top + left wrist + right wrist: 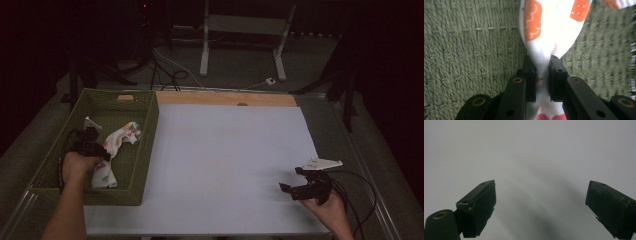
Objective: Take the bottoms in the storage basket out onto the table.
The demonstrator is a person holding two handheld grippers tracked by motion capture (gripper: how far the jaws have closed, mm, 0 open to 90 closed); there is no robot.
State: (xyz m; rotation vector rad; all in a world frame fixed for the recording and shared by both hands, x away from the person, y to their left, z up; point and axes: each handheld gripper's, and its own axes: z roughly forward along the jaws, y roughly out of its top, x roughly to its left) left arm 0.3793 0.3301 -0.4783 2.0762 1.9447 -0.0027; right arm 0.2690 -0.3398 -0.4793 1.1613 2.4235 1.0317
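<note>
A white cloth with orange and red prints (116, 150) lies inside a green woven basket (146, 150) at the table's left. My left gripper (100, 150) reaches into that basket, and in the left gripper view its jaws pinch a fold of the cloth (549, 32); the left gripper (542, 75) is shut on it. Near the front right of the white table sheet (225, 160), my right gripper (292, 180) is held by a hand, open with nothing between its fingers. In the right gripper view the right gripper (540, 205) stands wide apart over the bare sheet.
A wooden strip (225, 98) runs along the table's far edge. Beyond it are a white stand (205, 45) and cables on the floor. A black cable (357, 200) trails from the right gripper toward the table's right rim.
</note>
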